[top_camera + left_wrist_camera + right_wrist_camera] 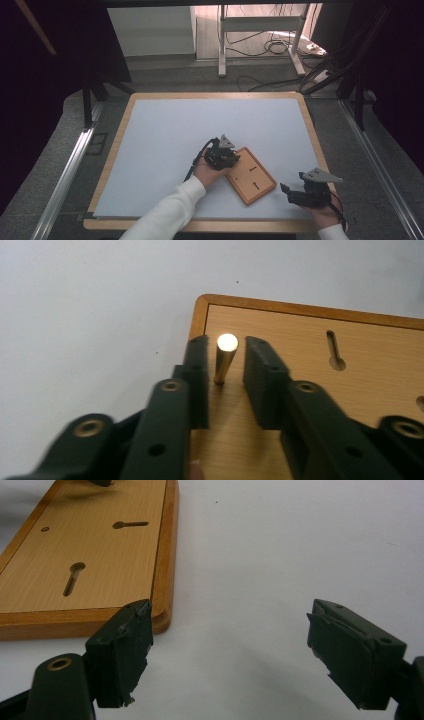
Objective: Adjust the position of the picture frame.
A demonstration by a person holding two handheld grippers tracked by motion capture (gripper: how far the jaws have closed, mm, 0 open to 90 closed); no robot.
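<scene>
A wooden board (250, 175) with two keyhole slots (74, 577) lies on the white mat at the front right. A brass pin (222, 370) stands upright near the board's corner (310, 365). My left gripper (231, 159) reaches over that corner, and its jaws (227, 342) flank the pin with a narrow gap on each side. Off the board's near right corner (100, 545), my right gripper (292, 182) hovers low over the mat. Its jaws (230, 610) are wide open with nothing between them.
The white mat (165, 130) covers a wood-rimmed table (129, 107). Beyond the far edge, cables (270, 47) and a metal stand (222, 40) sit on the floor. Dark curtains hang at both sides.
</scene>
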